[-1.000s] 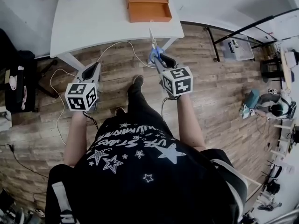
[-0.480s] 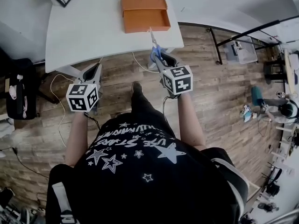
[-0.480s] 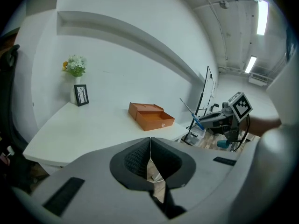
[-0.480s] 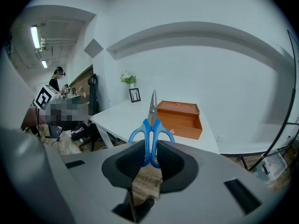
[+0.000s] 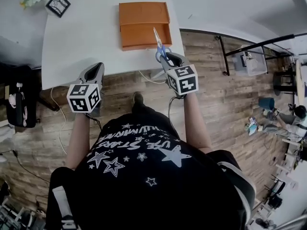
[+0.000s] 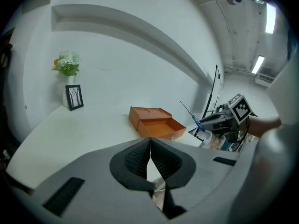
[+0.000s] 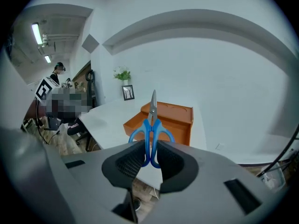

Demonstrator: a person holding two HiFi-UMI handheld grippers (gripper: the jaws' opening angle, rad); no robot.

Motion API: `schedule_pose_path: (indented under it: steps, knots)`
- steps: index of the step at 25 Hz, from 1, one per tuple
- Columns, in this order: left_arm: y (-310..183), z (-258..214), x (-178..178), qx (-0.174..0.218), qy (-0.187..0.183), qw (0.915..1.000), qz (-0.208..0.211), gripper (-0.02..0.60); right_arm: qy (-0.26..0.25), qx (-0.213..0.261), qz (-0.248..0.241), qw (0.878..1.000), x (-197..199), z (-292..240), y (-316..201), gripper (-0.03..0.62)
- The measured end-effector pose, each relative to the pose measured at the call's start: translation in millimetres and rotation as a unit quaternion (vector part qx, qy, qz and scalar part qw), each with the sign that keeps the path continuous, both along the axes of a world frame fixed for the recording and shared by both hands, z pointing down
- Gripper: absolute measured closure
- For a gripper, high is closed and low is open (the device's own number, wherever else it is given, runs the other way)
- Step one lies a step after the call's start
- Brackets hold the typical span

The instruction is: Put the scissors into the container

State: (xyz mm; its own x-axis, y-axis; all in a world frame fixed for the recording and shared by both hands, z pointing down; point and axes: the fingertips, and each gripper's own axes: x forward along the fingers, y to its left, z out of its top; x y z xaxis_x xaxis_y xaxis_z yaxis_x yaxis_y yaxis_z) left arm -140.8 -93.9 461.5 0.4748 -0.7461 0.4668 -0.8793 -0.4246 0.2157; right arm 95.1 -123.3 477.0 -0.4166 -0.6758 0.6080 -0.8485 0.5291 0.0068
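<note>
**Status: scissors held, container ahead**

1. Right gripper point(image 7: 150, 154): jaws closed on the scissors point(image 7: 152, 124). The pads clamp the blue handle loops. The closed blades point straight out ahead of the jaws, and the handles project a little beyond the pads.

2. Scissors position: in the air, clear of the table point(image 5: 81, 37), in contact with the right gripper only. In the head view the blade tip overlaps the near right corner of the container point(image 5: 144, 25). The left gripper view shows the blades apart from the container, off to its right.

3. Container: an orange open box directly ahead of the right gripper, resting on the white table. It has an open tray on the side nearer the gripper and a flat orange section behind it.

4. Left gripper point(image 6: 150, 154): jaws together at the tips, nothing between them. It is held level with the right gripper, well to that gripper's left, over the near table edge. The container lies ahead of it and to its right.

5. Other items: a framed picture point(image 6: 74, 97) and a vase of flowers point(image 6: 68, 66) stand far ahead of the left gripper, to its left, at the back of the table.
</note>
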Motion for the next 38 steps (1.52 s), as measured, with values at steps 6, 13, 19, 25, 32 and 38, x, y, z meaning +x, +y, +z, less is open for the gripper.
schedule_pose_path:
  steps: [6,13,19,25,32,38]
  knots:
    - [-53.7,-3.5,26.6,0.004,-0.011,0.9998,-0.018,0.561,0.021,-0.004,-0.054,0.998,18.8,7.3,-54.9,0.494]
    - [-91.2,-1.9,40.5,0.002,-0.016,0.9986,-0.05,0.561,0.083,-0.001,-0.151,0.985,18.1,20.9,-103.3,0.494]
    - [-103.5,1.5,40.8,-0.003,-0.025,0.998,-0.058,0.561,0.187,0.009,-0.257,0.948,8.3,35.9,-122.0,0.494]
    - [-122.3,3.6,30.5,-0.007,-0.026,0.9979,-0.06,0.561,0.245,0.0,-0.311,0.918,3.0,48.4,-137.5,0.494]
    - [-173.0,10.0,17.1,-0.012,-0.02,0.9989,-0.04,0.561,0.306,-0.031,-0.386,0.87,-14.5,69.9,-146.7,0.494]
    - [-207.8,17.4,15.3,-0.02,-0.015,0.9995,-0.021,0.561,0.328,-0.051,-0.391,0.858,-20.8,85.6,-164.0,0.494]
